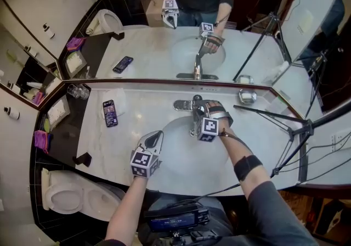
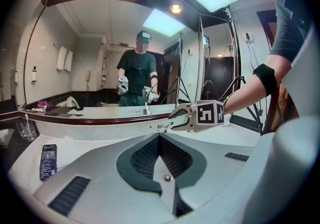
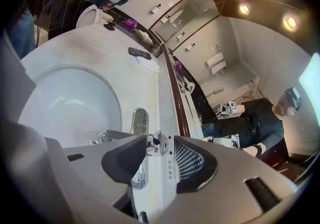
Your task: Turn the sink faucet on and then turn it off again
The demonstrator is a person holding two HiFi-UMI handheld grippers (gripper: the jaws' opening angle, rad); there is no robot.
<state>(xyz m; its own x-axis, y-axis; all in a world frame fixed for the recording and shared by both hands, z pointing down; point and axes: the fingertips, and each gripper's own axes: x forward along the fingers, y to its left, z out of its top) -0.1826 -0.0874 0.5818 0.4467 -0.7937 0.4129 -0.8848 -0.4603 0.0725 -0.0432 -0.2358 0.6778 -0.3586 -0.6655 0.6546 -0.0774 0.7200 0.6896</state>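
The faucet (image 1: 186, 105) sits at the back edge of the desk (image 1: 137, 108), right under the mirror (image 1: 164, 47) and behind the sink (image 1: 181, 154). The right claw (image 1: 198, 114) is on it from the front, tilted down. Its jaws are spread wide with the faucet's lever (image 3: 154, 143) poking up between them, and nothing looks clamped. The left claw (image 1: 156, 136) hangs over the sink's front-left rim, jaws fully together and empty, well apart from the faucet. A phone (image 1: 110, 113) lies flat toward the desk's back left corner.
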